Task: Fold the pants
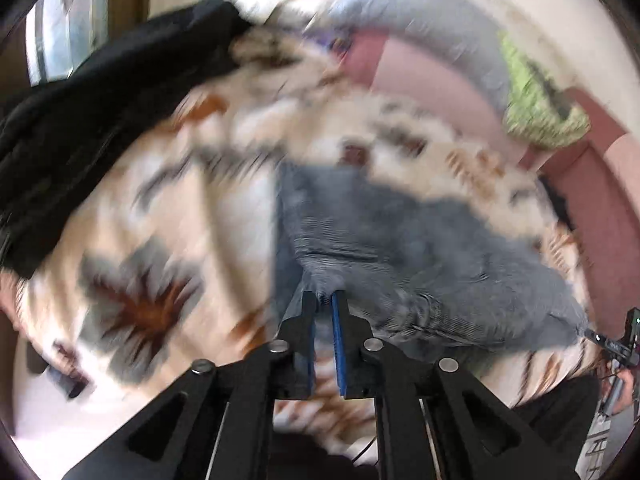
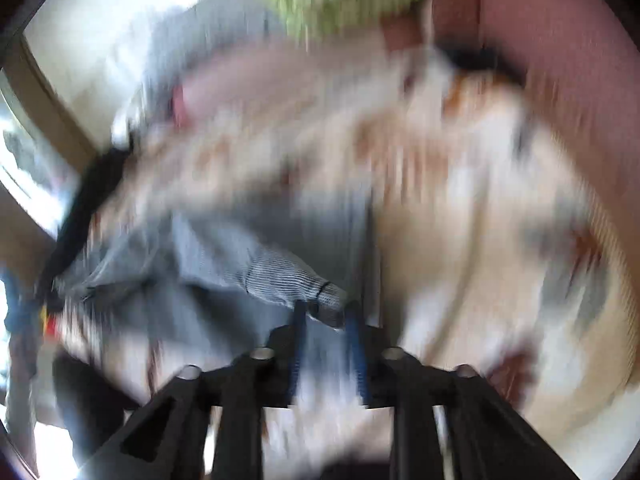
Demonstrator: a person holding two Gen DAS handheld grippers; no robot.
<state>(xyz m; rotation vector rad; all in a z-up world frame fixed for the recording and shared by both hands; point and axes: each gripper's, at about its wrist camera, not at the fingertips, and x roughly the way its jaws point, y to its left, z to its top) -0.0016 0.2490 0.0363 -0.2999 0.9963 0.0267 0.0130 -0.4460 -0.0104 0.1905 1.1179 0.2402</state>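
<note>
The grey ribbed pants (image 1: 420, 240) lie bunched on the patterned blanket (image 1: 160, 208) covering the bed, near its middle. The left gripper (image 1: 325, 300) has its fingers clamped on a fold of the pants. The right gripper (image 2: 326, 310) pinches another fold, though blur obscures it. A black garment (image 1: 100, 100) lies toward the blanket's far edge.

One pair of grey pants (image 1: 420, 240), one patterned blanket (image 1: 180, 200). One black garment (image 1: 100, 100), one green cloth (image 1: 536, 108). Two grippers: left gripper (image 1: 325, 300), right gripper (image 2: 326, 312).
</note>
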